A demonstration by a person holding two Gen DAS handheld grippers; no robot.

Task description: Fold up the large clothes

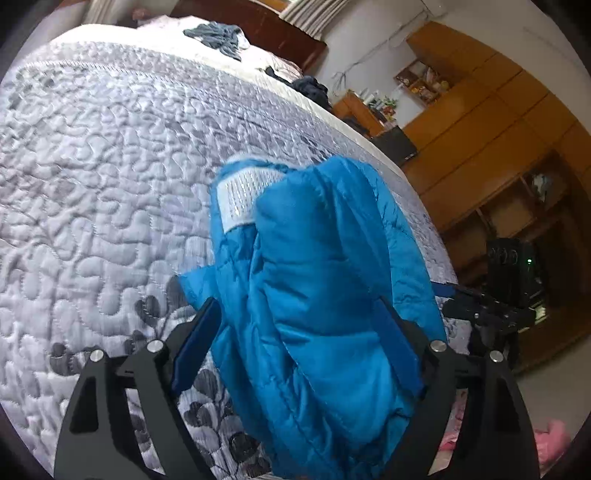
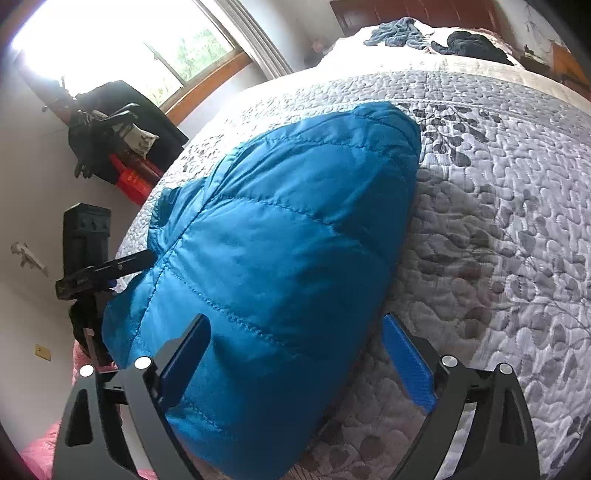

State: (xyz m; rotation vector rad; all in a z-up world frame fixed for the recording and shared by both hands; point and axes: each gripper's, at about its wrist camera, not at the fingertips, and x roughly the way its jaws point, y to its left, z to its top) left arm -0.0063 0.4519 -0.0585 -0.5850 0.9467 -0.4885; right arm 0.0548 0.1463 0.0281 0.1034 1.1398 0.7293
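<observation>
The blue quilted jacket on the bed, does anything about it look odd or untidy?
The blue quilted jacket is bunched into a lump, not flat, on the grey quilted bedspread. No damage is visible.

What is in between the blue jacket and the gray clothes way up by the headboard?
Only bare quilt lies between the blue jacket and the gray clothes, seen in the right wrist view.

Glossy blue quilted nylon-like jacket point(image 2: 280, 240); matt grey stitched cotton-like bedspread point(image 1: 110, 155); varnished orange wooden cabinets point(image 1: 491, 122).

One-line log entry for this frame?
stage: mid-fold | item: blue quilted puffer jacket | surface: grey floral quilted bedspread | left gripper: open | right gripper: open
</observation>
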